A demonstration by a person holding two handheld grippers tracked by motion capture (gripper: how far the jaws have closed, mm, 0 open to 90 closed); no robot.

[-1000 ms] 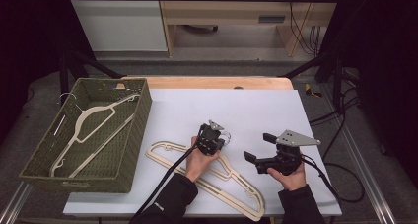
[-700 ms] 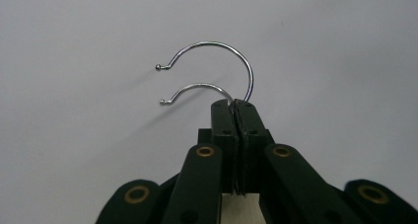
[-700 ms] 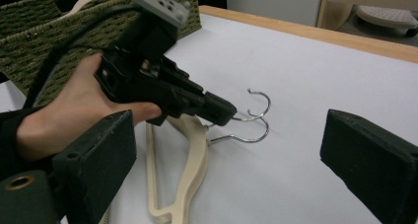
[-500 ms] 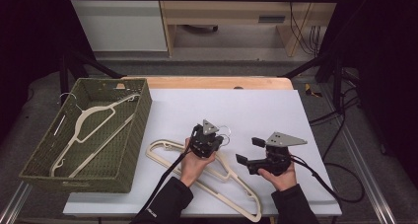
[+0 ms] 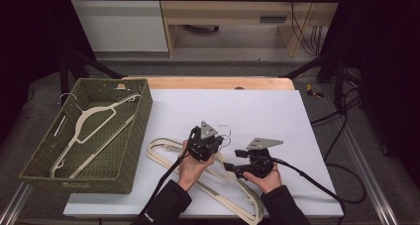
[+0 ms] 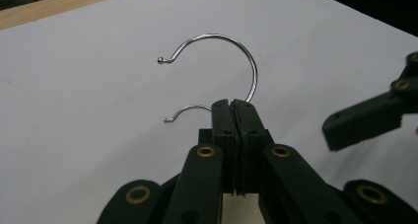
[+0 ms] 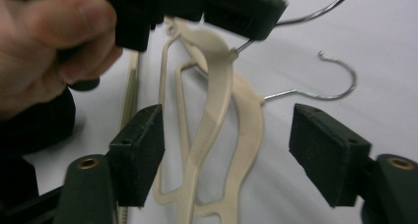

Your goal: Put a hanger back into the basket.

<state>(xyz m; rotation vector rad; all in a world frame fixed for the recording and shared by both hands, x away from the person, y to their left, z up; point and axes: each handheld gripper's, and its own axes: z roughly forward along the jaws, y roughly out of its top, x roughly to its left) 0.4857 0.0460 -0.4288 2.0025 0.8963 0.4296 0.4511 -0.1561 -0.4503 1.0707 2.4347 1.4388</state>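
Note:
Several cream plastic hangers [image 5: 163,150] with wire hooks lie on the white table [image 5: 257,106]. My left gripper [image 5: 214,141] is shut on the chrome hook [image 6: 231,51] of the top hanger [image 7: 217,86], right at its neck, and holds it tilted above the others. A second hook [image 6: 190,109] lies on the table below. My right gripper [image 7: 231,150] is just right of the left one and points left. Its jaws have just been closing and stand open around the necks of the raised hanger and a lower hanger [image 7: 246,135], with the pads [image 7: 140,150] apart from both.
A green woven basket [image 5: 133,136] with cream hangers [image 5: 94,121] inside stands at the table's left. A black cable trails from each gripper toward the front edge. The wooden table rim [image 5: 213,82] runs along the back, with white surface before it.
My right gripper has come left and down to the hangers' necks, and its jaws have narrowed. My left gripper has shifted slightly left with the hook in it.

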